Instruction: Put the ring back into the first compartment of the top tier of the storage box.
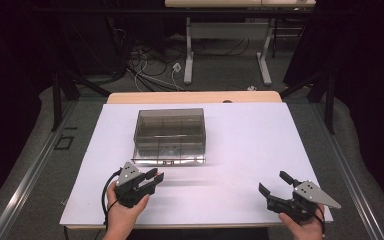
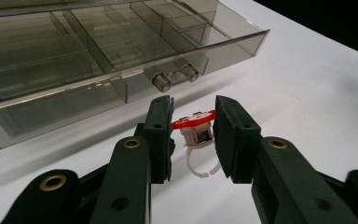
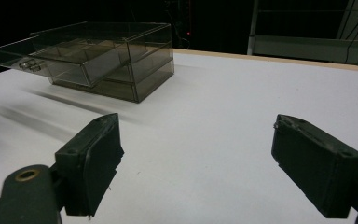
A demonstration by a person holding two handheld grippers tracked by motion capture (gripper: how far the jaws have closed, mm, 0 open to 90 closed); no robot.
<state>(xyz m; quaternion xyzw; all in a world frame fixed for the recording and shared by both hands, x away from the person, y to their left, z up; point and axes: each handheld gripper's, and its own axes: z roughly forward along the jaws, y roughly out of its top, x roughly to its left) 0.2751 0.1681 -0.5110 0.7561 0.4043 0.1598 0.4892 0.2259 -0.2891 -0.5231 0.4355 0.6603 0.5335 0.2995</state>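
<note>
A smoky clear drawer box stands on the white table, its upper drawer pulled out toward me with a small handle. Just in front of it my left gripper is shut on a small ring with a red top and white band, held between the two pads in the left gripper view. My right gripper hovers near the front right of the table, jaws wide apart and empty. The drawer box lies off to its left.
The table's front edge runs just under both hands. Beyond the far edge there are cables on the floor and the legs of another table. Dark metal frame posts flank the table.
</note>
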